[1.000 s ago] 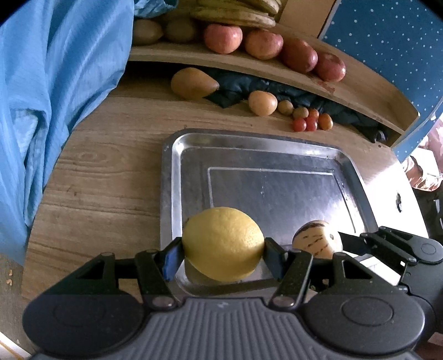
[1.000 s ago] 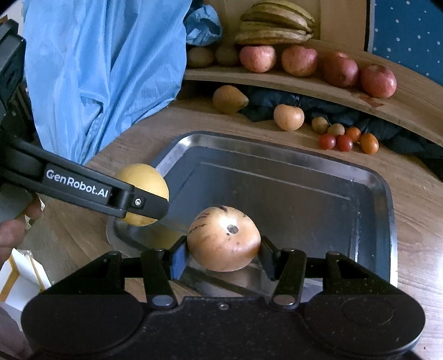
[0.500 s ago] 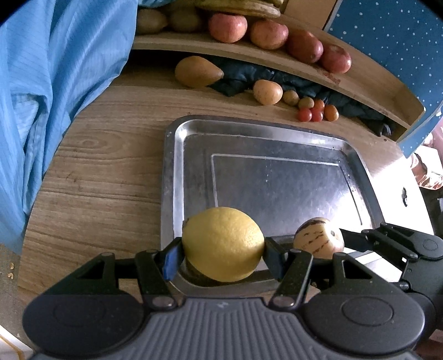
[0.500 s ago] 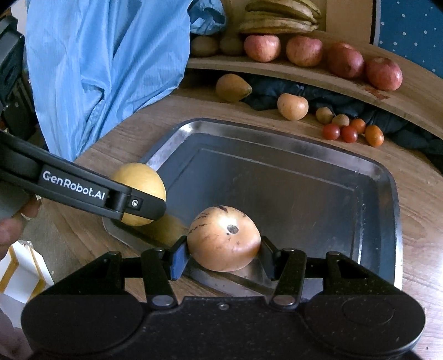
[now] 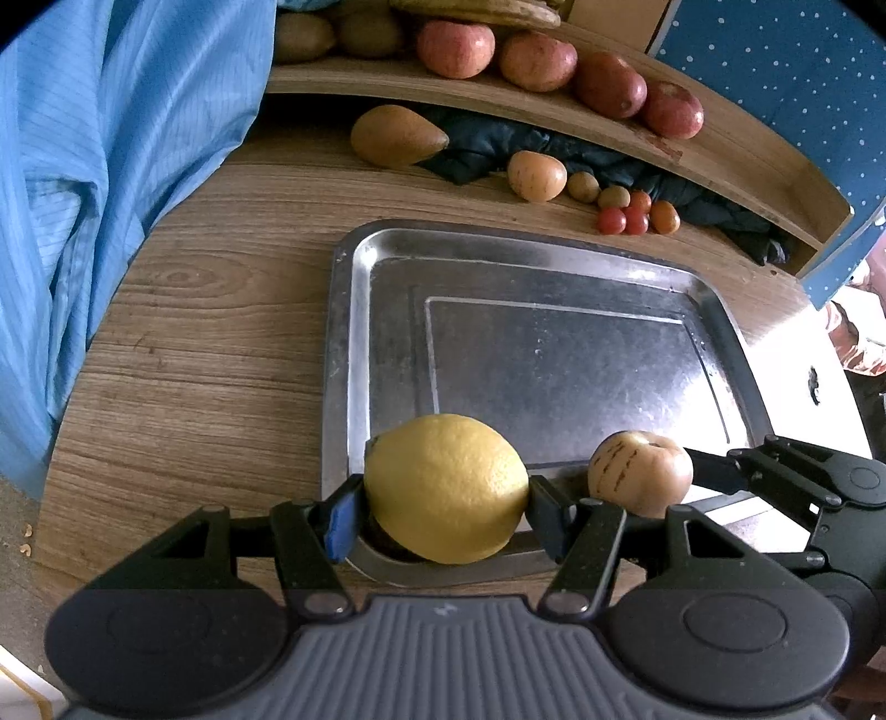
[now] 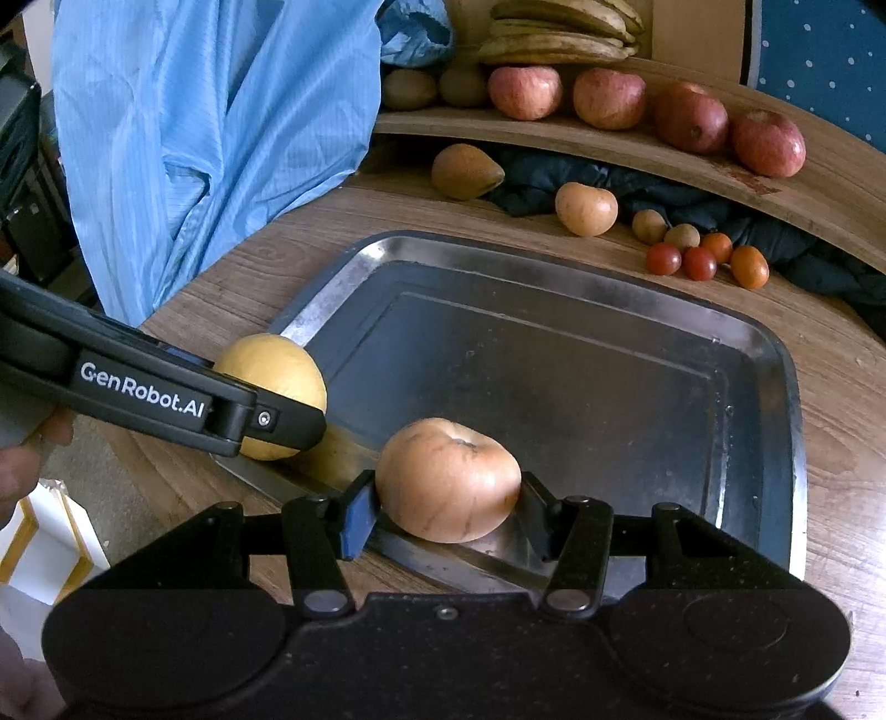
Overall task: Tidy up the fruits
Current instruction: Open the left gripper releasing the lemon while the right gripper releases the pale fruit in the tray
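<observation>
My left gripper (image 5: 446,507) is shut on a yellow lemon (image 5: 446,487), held over the near left corner of the steel tray (image 5: 354,332). My right gripper (image 6: 447,512) is shut on a tan, purple-streaked round fruit (image 6: 448,479) just above the tray's near edge (image 6: 797,443). In the left wrist view that fruit (image 5: 639,473) shows to the right of the lemon. From the right wrist, the lemon (image 6: 271,371) and the left gripper's fingers (image 6: 277,423) sit at the left.
Beyond the tray lie a brown pear-shaped fruit (image 5: 396,135), a tan fruit (image 5: 536,175), small kiwis and cherry tomatoes (image 5: 623,220). A wooden shelf (image 5: 747,149) carries red apples (image 6: 609,98), kiwis and bananas (image 6: 559,33). Blue cloth (image 5: 83,166) hangs at the left.
The tan fruit has rolled in the right gripper, its dark-spotted end turning away. Both grippers shifted slightly toward the tray's near edge, each keeping its fruit.
</observation>
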Action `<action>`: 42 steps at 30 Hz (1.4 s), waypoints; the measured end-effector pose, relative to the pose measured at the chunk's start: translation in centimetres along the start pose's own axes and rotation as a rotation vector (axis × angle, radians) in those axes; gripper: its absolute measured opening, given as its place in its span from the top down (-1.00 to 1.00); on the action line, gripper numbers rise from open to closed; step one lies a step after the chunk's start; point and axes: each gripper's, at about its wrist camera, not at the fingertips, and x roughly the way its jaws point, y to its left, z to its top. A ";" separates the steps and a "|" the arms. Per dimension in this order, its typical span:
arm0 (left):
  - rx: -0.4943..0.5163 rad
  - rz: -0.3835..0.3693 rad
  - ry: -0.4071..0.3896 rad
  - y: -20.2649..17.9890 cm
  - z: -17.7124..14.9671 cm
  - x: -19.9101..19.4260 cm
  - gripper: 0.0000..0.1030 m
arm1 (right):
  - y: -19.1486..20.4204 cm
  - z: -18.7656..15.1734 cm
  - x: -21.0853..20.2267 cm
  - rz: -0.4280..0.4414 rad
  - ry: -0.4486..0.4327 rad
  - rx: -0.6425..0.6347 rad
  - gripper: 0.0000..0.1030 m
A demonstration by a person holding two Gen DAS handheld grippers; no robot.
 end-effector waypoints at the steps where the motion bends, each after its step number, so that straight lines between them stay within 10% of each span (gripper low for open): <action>1: 0.000 0.002 0.000 0.0 0.0 0.0 -0.29 | 0.0 0.0 0.0 0.001 0.000 0.000 -0.07; 42: 0.038 0.099 -0.034 1.1 -1.0 -5.1 -0.97 | -3.9 -1.1 -5.5 -0.067 0.052 0.046 -0.99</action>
